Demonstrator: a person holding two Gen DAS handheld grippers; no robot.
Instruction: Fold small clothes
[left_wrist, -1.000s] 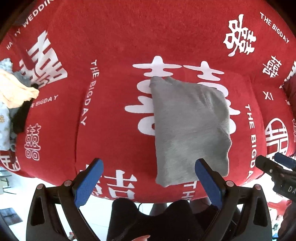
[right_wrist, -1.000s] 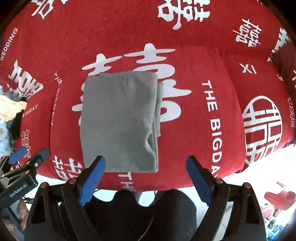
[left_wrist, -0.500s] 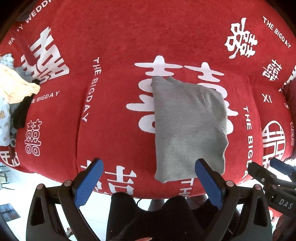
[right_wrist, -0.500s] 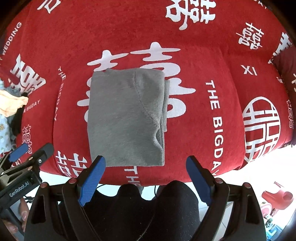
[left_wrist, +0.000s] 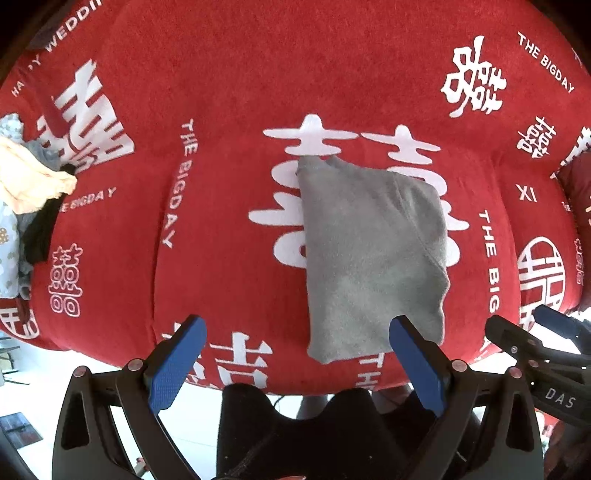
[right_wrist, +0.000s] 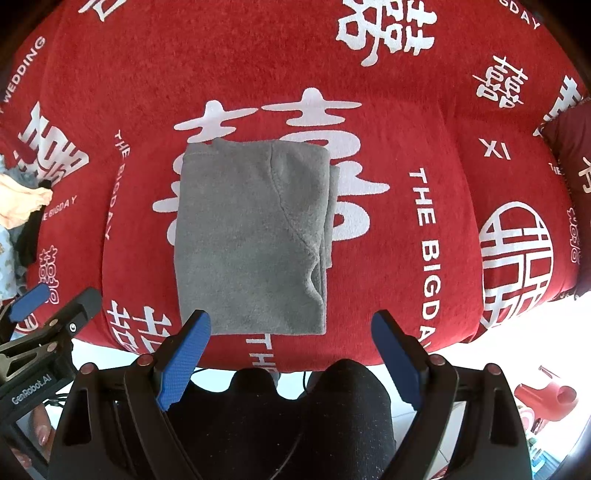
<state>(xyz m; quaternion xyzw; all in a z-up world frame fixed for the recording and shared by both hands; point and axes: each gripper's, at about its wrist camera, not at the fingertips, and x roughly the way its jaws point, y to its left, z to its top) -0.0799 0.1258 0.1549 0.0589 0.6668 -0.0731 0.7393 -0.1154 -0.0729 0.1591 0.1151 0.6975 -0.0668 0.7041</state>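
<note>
A grey fleece garment (left_wrist: 369, 254) lies folded into a rectangle on the red sofa seat; it also shows in the right wrist view (right_wrist: 251, 240). My left gripper (left_wrist: 295, 339) is open and empty, held back at the seat's front edge, left of the garment's near corner. My right gripper (right_wrist: 291, 336) is open and empty, just in front of the garment's near edge. Each gripper shows at the edge of the other's view: the right one (left_wrist: 543, 332) and the left one (right_wrist: 51, 306).
The red cover (left_wrist: 229, 192) with white lettering spans the sofa. A pile of loose clothes (left_wrist: 26, 199) lies at the far left; it also shows in the right wrist view (right_wrist: 18, 221). My dark-trousered knees (right_wrist: 295, 398) are below. A red object (right_wrist: 546, 395) lies on the floor.
Both grippers have drawn back slightly toward me, so the garment sits a little farther away in both views. The garment itself has not moved.
</note>
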